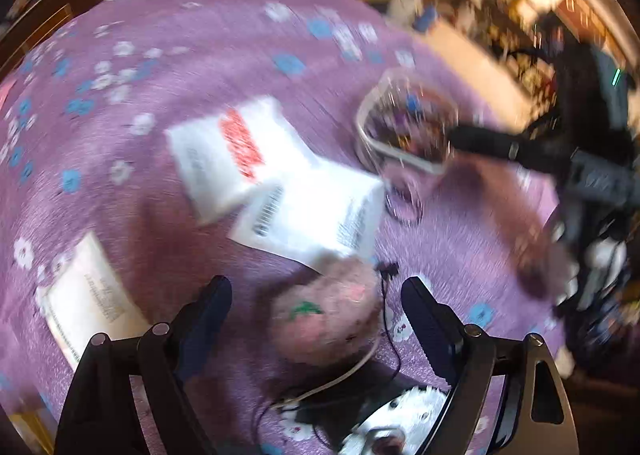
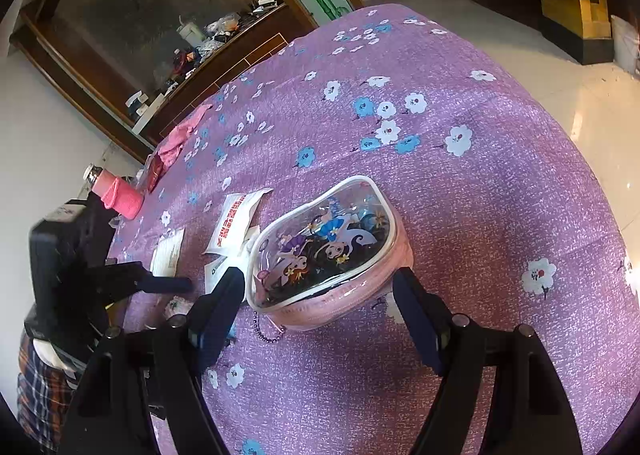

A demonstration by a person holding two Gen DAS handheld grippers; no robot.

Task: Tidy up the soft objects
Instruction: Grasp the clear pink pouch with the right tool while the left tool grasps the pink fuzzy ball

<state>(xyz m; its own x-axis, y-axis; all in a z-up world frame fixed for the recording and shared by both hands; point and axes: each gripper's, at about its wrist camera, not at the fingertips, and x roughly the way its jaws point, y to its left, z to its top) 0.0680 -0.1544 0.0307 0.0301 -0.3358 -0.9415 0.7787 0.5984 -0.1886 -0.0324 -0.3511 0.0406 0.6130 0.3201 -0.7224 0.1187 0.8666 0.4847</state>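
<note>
In the left wrist view, a pink fuzzy soft toy (image 1: pixel 326 319) with a green mark lies on the purple flowered cloth (image 1: pixel 168 55). It sits between the fingers of my left gripper (image 1: pixel 318 289), which is open and clear of it on both sides. In the right wrist view, a pink-sided clear pouch (image 2: pixel 324 247) with cartoon figures stands between the fingers of my right gripper (image 2: pixel 318 279). Those jaws stand open, the pads close beside the pouch but not pressing it. The same pouch (image 1: pixel 404 127) shows blurred further back in the left wrist view.
White packets (image 1: pixel 236 151) (image 1: pixel 316 215) and a paper sheet (image 1: pixel 88 295) lie beyond the toy. A black cable (image 1: pixel 390 319) and a white patterned item (image 1: pixel 404 411) sit near the left gripper. A pink rag (image 2: pixel 180 139) and a pink-wrapped bottle (image 2: pixel 116 191) are at the far left edge.
</note>
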